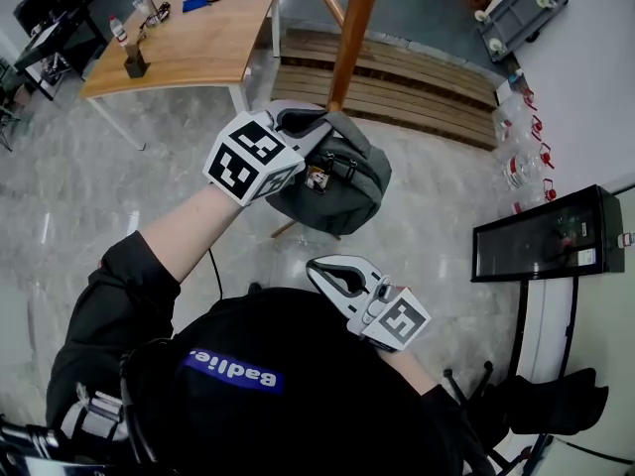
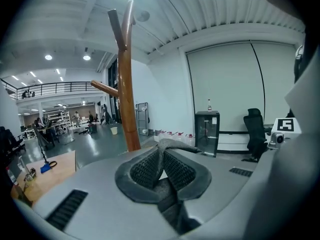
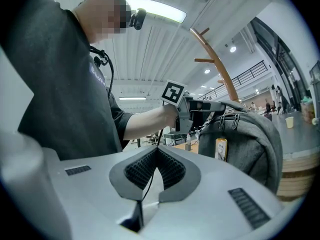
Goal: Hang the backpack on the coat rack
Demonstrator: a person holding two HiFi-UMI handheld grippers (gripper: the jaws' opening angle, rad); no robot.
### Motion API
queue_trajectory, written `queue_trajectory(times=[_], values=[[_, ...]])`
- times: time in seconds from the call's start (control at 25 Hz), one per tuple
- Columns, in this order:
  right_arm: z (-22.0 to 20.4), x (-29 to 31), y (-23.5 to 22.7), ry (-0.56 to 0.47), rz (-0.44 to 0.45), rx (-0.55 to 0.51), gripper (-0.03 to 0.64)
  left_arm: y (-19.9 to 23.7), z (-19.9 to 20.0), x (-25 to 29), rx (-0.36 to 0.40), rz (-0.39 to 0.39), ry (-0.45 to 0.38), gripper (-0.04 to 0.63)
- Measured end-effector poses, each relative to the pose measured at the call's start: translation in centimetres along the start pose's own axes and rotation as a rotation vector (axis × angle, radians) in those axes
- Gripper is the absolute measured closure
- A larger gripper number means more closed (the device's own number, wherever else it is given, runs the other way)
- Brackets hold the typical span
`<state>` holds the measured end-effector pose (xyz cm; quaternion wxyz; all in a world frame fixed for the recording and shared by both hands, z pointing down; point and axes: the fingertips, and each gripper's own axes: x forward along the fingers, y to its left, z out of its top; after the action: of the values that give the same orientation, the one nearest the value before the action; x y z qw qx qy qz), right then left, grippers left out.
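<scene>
Backpack (image 1: 342,181) hangs in the air under my left tongs (image 1: 316,117), just ahead of the right tongs (image 1: 319,266), whose jaws are together on nothing. The left jaws are clamped on its top loop (image 2: 167,145). Its long axis runs roughly plumb, top toward the left tongs, tagged face toward the right ones. Beyond the left tongs stands the rack (image 2: 127,94). I judge I should raise the loop above a peg (image 2: 105,88), then lower it on.

The backpack (image 1: 342,181) is grey cloth, not shiny. The coat rack (image 1: 355,28) beside it is smooth, shiny wood.
</scene>
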<state>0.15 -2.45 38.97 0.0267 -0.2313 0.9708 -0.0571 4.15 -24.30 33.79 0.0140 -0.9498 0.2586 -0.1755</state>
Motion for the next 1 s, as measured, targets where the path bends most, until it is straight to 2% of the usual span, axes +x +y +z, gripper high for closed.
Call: queue_trajectory(times=[0.6, 1.0], values=[[-0.8, -0.5, -1.1, 0.006, -0.002, 0.035, 0.612, 2.5, -1.5, 2.2, 0.012, 0.006, 0.099, 0.555], [-1.7, -0.9, -1.1, 0.014, -0.017, 0.050, 0.612, 3.2, -2.8, 3.6, -0.018, 0.021, 0.114, 0.555]])
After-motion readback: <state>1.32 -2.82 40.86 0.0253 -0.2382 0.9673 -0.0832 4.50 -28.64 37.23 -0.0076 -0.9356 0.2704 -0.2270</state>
